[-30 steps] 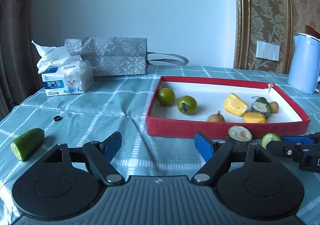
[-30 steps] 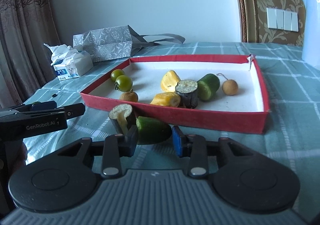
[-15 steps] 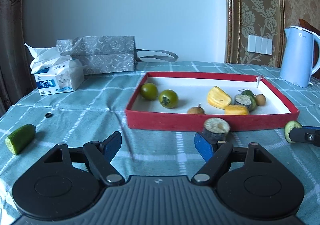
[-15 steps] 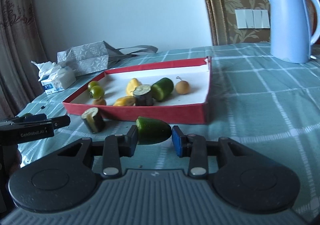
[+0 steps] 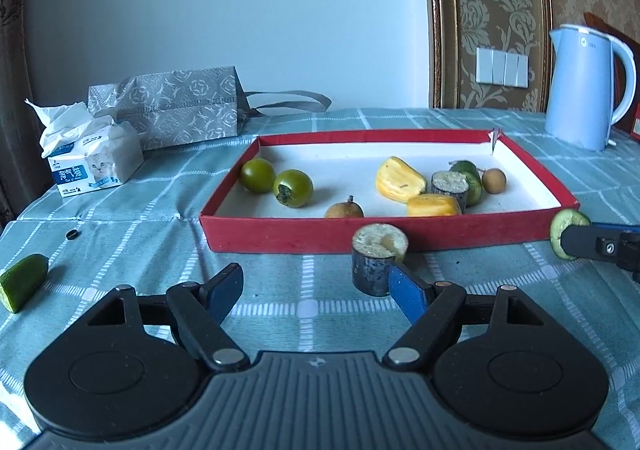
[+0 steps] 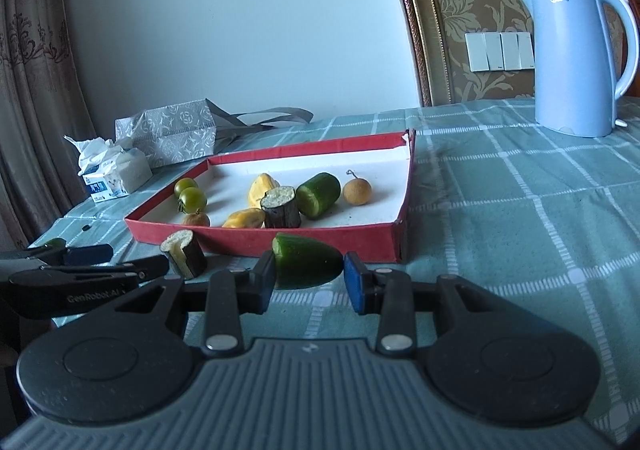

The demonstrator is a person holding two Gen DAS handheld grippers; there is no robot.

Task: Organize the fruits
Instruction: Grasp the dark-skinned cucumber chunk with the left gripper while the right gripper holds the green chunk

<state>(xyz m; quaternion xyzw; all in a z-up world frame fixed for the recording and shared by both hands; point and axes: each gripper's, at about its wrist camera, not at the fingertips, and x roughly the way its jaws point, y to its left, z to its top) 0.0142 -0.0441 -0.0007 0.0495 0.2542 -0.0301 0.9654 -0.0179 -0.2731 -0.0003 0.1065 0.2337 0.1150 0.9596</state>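
A red tray [image 5: 304, 235] holds two green tomatoes [image 5: 293, 188], yellow pieces, a dark stalk piece, a cucumber piece and small brown fruits. My left gripper [image 5: 316, 294] is open; a dark sugarcane piece [image 5: 376, 262] stands on the cloth just ahead of its right finger. A cucumber end [image 5: 22, 282] lies at far left. My right gripper [image 6: 310, 282] is shut on a green cucumber piece [image 6: 306, 260] in front of the tray [image 6: 280, 246]; it also shows in the left wrist view [image 5: 564, 228]. The sugarcane piece [image 6: 185, 252] sits to its left.
A blue kettle [image 5: 584, 86] stands at the back right. A tissue pack [image 5: 94, 162] and a grey gift bag [image 5: 176, 106] are at the back left. A small black ring [image 5: 72, 235] lies on the checked cloth.
Both grippers pulled back from the tray. The right one carries the cucumber piece and has swung to the right. The left stays open.
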